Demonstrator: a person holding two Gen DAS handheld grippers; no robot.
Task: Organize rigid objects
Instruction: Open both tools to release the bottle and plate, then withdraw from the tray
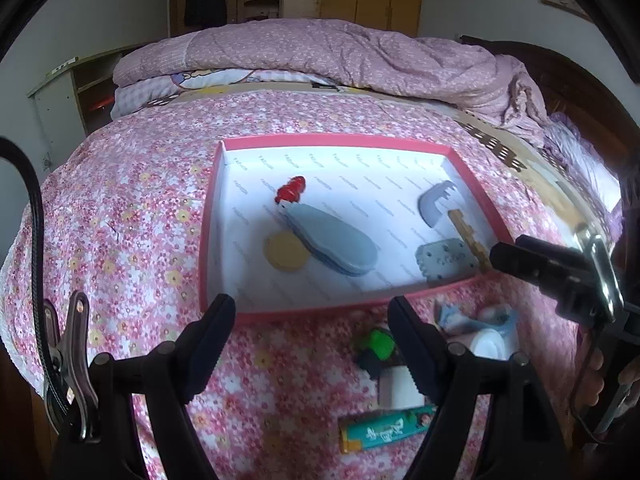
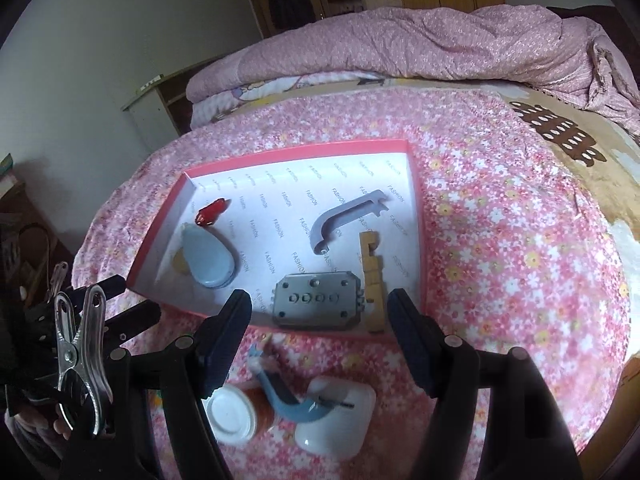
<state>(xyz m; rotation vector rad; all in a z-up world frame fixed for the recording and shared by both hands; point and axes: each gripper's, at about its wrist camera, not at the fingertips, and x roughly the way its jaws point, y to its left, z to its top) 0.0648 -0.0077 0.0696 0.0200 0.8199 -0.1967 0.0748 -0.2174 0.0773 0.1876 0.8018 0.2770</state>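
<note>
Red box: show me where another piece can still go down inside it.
The red box has bare floor along its far wall, and mid-floor between the blue teardrop and grey handle. It is crowded at the near right corner, where the metal plate and wooden block lie close together.

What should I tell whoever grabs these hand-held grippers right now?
Left hand-held gripper: open, empty, near the box's front edge.
Right hand-held gripper: open, empty, above the loose items.
In the red-rimmed box: red piece, blue teardrop case over a yellow disc, grey handle, grey metal plate, wooden piece.
Left on the bedspread: white-lidded jar, blue figure, white case, green toy, teal tube.
</note>
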